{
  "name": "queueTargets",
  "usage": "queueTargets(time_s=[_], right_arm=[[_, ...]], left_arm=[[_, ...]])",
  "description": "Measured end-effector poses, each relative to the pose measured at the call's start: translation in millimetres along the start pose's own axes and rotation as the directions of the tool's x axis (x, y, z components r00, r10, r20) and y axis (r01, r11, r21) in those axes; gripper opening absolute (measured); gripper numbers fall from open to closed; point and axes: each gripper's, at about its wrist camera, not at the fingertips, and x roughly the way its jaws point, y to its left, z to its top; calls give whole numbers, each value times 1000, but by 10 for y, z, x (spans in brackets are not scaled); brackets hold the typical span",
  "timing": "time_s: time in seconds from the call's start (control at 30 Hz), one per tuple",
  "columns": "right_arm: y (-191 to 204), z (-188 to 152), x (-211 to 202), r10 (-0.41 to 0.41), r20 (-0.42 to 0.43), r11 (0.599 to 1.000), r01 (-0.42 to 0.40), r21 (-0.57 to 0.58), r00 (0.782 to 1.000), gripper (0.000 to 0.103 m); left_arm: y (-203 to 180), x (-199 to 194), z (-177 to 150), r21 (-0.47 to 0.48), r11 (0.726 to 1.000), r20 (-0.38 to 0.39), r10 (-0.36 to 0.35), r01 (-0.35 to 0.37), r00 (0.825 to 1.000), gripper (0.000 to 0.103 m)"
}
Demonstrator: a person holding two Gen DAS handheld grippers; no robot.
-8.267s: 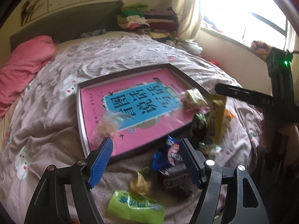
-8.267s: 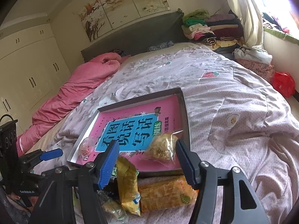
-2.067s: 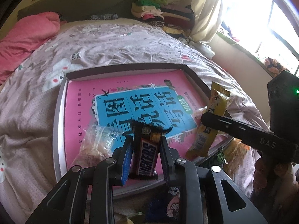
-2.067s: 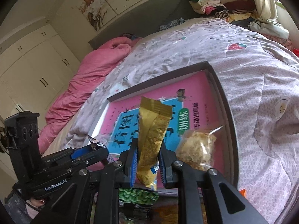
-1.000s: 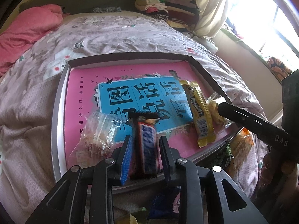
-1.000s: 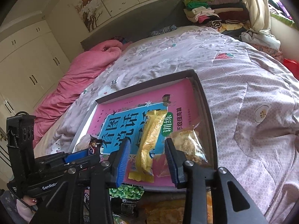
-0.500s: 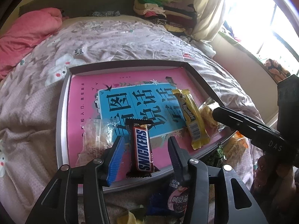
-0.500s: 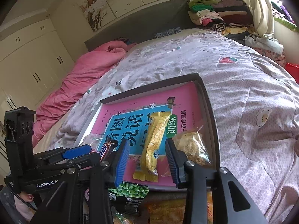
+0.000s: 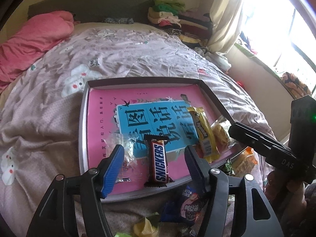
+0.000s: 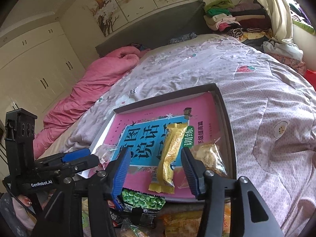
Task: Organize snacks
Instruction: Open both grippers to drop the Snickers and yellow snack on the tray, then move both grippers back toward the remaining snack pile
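A shallow grey tray [image 9: 83,118] with a pink and blue book cover inside lies on the bed. In it lie a Snickers bar [image 9: 159,162], a yellow bar [image 9: 203,132], a clear bag of yellow snacks [image 9: 220,133] and a clear wrapped snack [image 9: 126,148]. My left gripper [image 9: 154,169] is open, its jaws on either side of the Snickers bar. My right gripper [image 10: 156,171] is open around the near end of the yellow bar [image 10: 169,158]. Loose snacks lie in front of the tray: a blue pack [image 9: 185,205], a green pea pack [image 10: 142,199], an orange pack [image 10: 179,225].
The quilt [image 9: 138,55] covers the bed, with a pink duvet [image 9: 33,39] at the far left. Folded clothes [image 9: 173,19] are stacked at the headboard. A window and curtain [image 9: 227,19] are on the right. White wardrobes [image 10: 35,63] stand on the left.
Both grippers have let go of their bars in the tray, opened wide and drawn back a little toward the tray's near edge. The Snickers and yellow bar now lie flat.
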Motion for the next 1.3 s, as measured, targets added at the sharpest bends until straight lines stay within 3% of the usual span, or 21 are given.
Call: queueTargets(time_s=[0.17,0.57,1.3], right_arm=[[-17,32,-62,6,23,1000,-6,4,1000,56],[-55,71,-256,7,75,1000,-7,3,997,62],[84,-99,-470,-9,68,999,12,-38,998,65]], left_arm=[[-8,-114,26,8,1000,24,9,-9,1000,72],[-39,-335,10,30,999,54,20,-22,998,74],[-8,-610,-134,9,1000,65,29,-30,997,75]])
